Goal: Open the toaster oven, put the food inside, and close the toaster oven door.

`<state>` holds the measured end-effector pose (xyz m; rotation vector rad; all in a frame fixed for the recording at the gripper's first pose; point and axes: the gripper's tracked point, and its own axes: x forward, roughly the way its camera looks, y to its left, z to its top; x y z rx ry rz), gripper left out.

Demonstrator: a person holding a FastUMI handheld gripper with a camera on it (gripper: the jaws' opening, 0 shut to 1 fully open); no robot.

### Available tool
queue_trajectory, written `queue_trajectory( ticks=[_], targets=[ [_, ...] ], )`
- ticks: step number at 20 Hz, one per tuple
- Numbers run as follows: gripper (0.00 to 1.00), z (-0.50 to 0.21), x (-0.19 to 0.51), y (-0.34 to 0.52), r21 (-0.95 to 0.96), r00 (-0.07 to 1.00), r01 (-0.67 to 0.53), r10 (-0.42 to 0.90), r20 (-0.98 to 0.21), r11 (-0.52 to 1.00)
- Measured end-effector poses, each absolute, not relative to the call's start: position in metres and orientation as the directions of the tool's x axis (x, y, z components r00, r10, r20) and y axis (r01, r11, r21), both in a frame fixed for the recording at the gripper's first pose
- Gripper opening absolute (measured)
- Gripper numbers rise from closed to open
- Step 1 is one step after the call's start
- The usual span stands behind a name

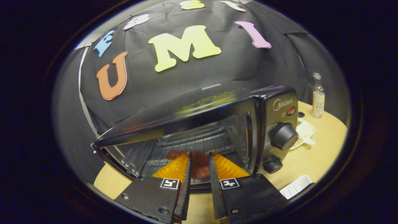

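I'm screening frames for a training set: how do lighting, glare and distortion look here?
Gripper view: dim overall; a glare streak along the toaster oven top; fisheye bends its straight edges; the food held between the gripper fingers is dark and slightly soft; the bottle and table are brighter.

Small clear bottle (318, 95), pale label, upright at the far right of the tan wooden surface (323, 146). White dish (304, 132) holding small pale bits, nearer. White ribbed object (296, 186), nearest, at the surface's right edge.
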<state>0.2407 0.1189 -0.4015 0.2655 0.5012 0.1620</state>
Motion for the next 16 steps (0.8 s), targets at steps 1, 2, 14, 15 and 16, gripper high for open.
queue_trajectory(
  ticks=[1,2,14,15,16],
  targets=[
    [0.40,-0.397,0.237,0.114,0.271,0.870,-0.085,0.204,-0.448,0.959],
    [0.42,-0.390,0.234,0.111,0.254,0.873,-0.085,0.196,-0.448,0.963],
    [0.78,-0.319,0.111,0.124,0.051,0.902,-0.231,0.233,-0.364,0.972],
    [0.87,-0.317,0.096,0.130,0.024,0.903,-0.252,0.244,-0.354,0.967],
    [0.90,-0.316,0.085,0.133,0.001,0.905,-0.263,0.247,-0.346,0.965]
  ],
)
